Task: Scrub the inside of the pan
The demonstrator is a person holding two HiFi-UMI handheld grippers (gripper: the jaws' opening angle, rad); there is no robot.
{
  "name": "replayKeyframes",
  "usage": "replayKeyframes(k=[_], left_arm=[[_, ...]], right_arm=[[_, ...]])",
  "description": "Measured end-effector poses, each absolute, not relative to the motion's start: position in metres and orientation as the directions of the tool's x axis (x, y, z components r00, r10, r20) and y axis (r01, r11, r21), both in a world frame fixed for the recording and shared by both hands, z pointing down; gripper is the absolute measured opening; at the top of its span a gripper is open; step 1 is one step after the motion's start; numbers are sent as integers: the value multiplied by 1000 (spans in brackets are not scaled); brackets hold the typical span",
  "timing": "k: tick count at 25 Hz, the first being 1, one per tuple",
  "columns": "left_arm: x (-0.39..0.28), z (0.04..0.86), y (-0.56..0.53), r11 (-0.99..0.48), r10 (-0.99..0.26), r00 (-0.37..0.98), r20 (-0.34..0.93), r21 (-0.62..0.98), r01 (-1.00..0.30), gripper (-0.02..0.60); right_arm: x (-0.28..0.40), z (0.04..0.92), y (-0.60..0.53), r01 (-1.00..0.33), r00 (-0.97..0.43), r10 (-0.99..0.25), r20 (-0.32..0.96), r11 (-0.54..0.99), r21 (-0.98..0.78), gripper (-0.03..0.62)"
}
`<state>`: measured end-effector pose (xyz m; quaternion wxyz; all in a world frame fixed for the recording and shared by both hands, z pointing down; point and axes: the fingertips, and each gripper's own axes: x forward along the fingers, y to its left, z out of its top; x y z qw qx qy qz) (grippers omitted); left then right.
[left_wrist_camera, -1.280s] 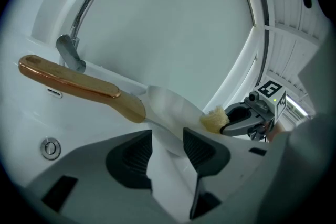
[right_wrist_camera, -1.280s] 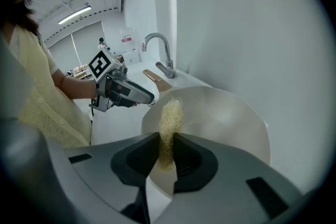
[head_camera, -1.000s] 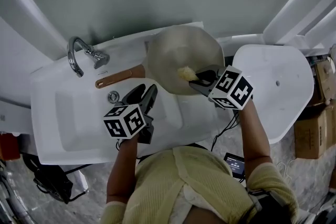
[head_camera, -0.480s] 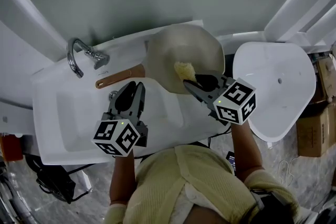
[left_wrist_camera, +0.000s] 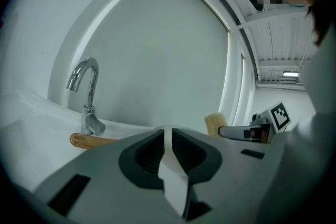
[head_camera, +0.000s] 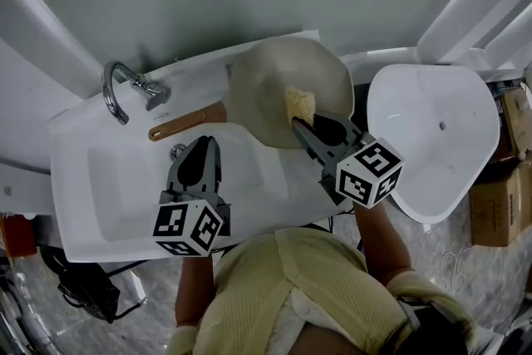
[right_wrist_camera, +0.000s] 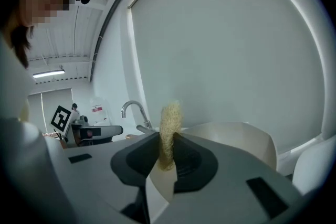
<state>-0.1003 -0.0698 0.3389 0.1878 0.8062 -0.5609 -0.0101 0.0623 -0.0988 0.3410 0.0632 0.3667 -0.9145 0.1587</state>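
A cream pan (head_camera: 270, 79) rests on the sink's back right corner, with its wooden handle (head_camera: 184, 122) pointing left toward the tap. My right gripper (head_camera: 297, 123) reaches over the pan's near rim and is shut on a yellow sponge (head_camera: 300, 103), which stands upright between the pads (right_wrist_camera: 169, 123). My left gripper (head_camera: 204, 142) hovers over the sink basin just short of the handle (left_wrist_camera: 86, 140). Its jaws have just been closing and stand a narrow slit apart (left_wrist_camera: 167, 136) with nothing between them.
A chrome tap (head_camera: 125, 87) stands at the back left of the white sink (head_camera: 100, 187), with the drain (head_camera: 178, 151) near it. A white shell-shaped basin (head_camera: 432, 137) lies to the right, cardboard boxes (head_camera: 499, 212) beyond it. A grey wall closes the back.
The left gripper's jaws went from wide open to nearly closed, and it straightened above the basin. The right gripper rolled and rose, carrying the sponge a little higher over the pan.
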Motion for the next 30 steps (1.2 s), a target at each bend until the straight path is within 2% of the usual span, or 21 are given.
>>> replayKeyframes(k=[13, 30], left_arm=[[-100, 356, -61, -260, -913, 336, 232, 304, -917, 87], [-100, 371, -56, -228, -906, 322, 275, 325, -918, 87]], right_arm=[[70, 353, -98, -719, -691, -690, 214, 626, -302, 81], [66, 366, -94, -720, -691, -682, 241, 618, -317, 80]])
